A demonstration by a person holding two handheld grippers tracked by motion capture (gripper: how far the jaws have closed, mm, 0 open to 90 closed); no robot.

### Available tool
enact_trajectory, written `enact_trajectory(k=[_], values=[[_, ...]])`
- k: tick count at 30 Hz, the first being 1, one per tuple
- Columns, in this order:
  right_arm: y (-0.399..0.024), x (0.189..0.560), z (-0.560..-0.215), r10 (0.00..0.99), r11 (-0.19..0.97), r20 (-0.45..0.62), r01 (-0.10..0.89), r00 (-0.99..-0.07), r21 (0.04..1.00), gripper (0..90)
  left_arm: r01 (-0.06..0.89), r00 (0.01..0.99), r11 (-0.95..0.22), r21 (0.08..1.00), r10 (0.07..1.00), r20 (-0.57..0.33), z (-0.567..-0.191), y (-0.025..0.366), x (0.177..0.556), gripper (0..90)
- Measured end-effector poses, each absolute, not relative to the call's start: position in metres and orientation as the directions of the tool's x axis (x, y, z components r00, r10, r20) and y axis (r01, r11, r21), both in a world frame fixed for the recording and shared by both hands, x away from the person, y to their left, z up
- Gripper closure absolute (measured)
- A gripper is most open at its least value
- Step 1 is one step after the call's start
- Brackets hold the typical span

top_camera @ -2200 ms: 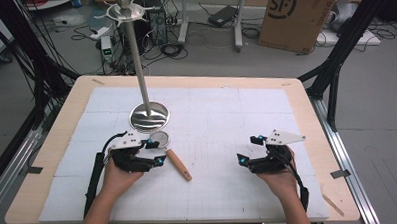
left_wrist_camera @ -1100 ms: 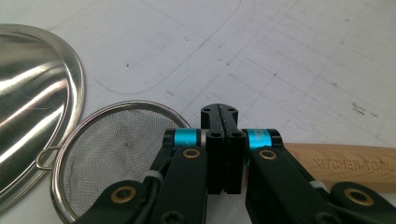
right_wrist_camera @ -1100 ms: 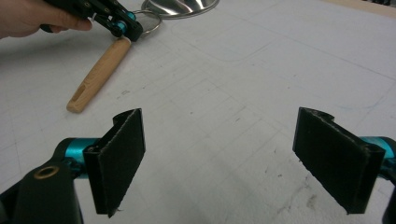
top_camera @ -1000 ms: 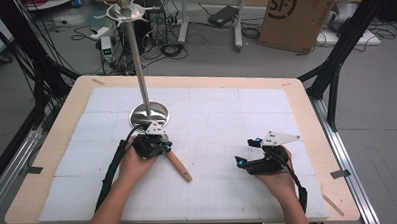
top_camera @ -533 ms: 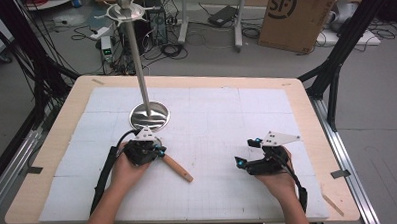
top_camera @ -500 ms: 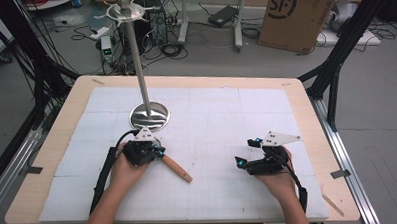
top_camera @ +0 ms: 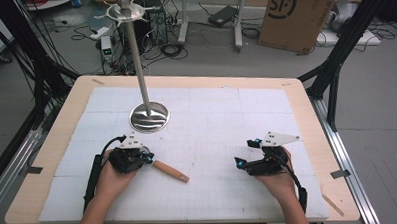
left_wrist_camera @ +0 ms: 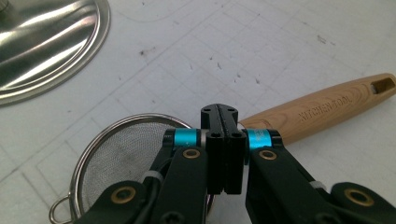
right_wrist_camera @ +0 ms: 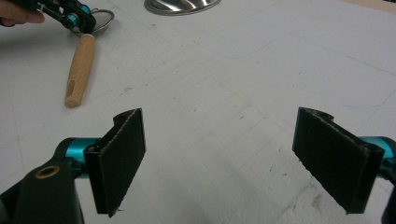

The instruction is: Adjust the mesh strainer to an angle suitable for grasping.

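A small mesh strainer [left_wrist_camera: 119, 156] with a light wooden handle [left_wrist_camera: 317, 107] lies on the white mat. My left gripper [left_wrist_camera: 223, 116] is shut on its thin wire neck, right where the mesh bowl meets the handle. In the high view, my left gripper [top_camera: 148, 161] sits front left with the handle [top_camera: 171, 171] sticking out to its right. My right gripper [top_camera: 244, 153] rests front right, open, with nothing between its pads [right_wrist_camera: 119, 158]. In the right gripper view, the left gripper [right_wrist_camera: 77, 18] and the handle [right_wrist_camera: 79, 70] appear far off at the upper left.
A metal stand with a round shiny base [top_camera: 149, 116] and a tall pole [top_camera: 137, 54] rises behind the left gripper; its base [left_wrist_camera: 42, 46] lies close to the strainer. The white gridded mat [top_camera: 221, 116] covers the wooden table. A cardboard box [top_camera: 298, 13] stands on the floor beyond the table.
My left hand has drawn back from the stand's base toward the front left, gripper still shut on the strainer; the handle now lies flatter across the mat. The right gripper has not moved.
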State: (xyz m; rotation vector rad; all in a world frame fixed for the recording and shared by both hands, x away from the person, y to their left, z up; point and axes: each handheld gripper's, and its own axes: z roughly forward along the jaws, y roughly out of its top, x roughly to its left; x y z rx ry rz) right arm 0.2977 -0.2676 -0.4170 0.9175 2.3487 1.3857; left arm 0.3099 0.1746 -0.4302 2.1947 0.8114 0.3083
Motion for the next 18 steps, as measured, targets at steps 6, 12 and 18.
enact_trajectory(k=[6, 12, 18], values=[[-0.266, 0.299, -0.419, 0.637, 0.352, 0.090, 0.393, -0.766, 0.850, 16.5, 0.439, 0.765, -0.493, 0.752, 0.644, -0.024, -0.430, 0.176, 0.308, 89.5], [-0.267, 0.298, -0.418, 0.637, 0.346, 0.092, 0.391, -0.765, 0.853, 16.5, 0.336, 0.835, -0.473, 0.814, 0.549, -0.025, -0.416, 0.167, 0.297, 89.0], [-0.267, 0.298, -0.418, 0.638, 0.344, 0.094, 0.392, -0.764, 0.853, 16.6, 0.240, 0.924, -0.544, 0.804, 0.382, -0.018, -0.414, 0.134, 0.282, 89.0]])
